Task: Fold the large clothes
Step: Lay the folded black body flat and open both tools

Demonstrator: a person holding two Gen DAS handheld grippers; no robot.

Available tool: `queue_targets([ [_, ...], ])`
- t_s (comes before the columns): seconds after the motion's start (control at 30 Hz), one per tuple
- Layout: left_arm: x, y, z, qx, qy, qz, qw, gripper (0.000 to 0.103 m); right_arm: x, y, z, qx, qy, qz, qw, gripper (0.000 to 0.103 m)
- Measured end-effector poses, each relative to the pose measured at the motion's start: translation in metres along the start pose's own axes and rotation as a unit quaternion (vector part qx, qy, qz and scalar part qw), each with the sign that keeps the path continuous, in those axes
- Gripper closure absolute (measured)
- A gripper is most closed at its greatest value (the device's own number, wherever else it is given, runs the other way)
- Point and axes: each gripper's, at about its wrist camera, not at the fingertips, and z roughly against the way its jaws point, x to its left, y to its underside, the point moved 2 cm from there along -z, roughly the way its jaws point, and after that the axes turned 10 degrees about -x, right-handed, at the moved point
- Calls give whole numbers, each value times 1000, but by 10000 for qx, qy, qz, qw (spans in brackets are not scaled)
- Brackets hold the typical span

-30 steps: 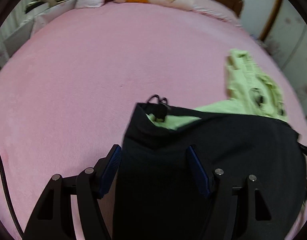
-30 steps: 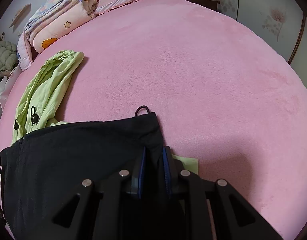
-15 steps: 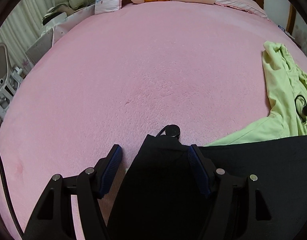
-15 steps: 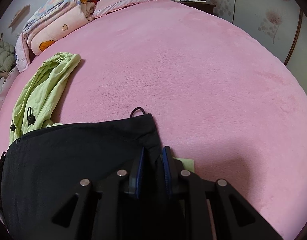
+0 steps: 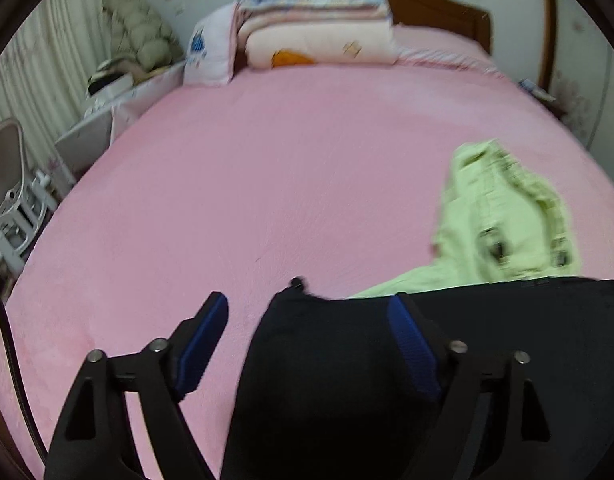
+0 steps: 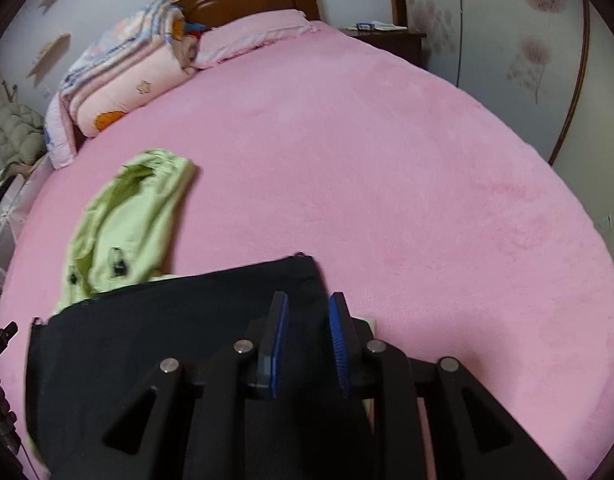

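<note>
Lying across the near edge of the pink bed (image 6: 387, 168), the black garment (image 5: 327, 380) overlaps a light-green garment (image 6: 127, 220). The left gripper (image 5: 307, 320) is opening, jaws wide, pads clear of the cloth. The right gripper (image 6: 307, 320) is opening; black fabric lies between its pads, contact unclear. The garment's lower part is cut off.

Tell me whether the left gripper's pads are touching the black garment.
Cannot tell. In the left wrist view the left gripper is opening; one pad stands off the black garment, the other overlaps it, contact unclear.
</note>
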Motion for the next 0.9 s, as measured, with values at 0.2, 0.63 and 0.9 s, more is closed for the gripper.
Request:
queue_targets([
  [0.2, -41, -17, 79, -342, 623, -37, 9975, 12, 41, -15, 60, -281, -496, 304, 9979, 81],
  [0.63, -110, 56, 110, 289, 1657, 362, 9851, 8, 156, 71, 82, 132, -1673, 1195, 9785, 81],
  [0.9, -77, 160, 81, 789, 558, 110, 9953, 11, 141, 188, 59, 553, -1124, 2228, 9668, 84],
])
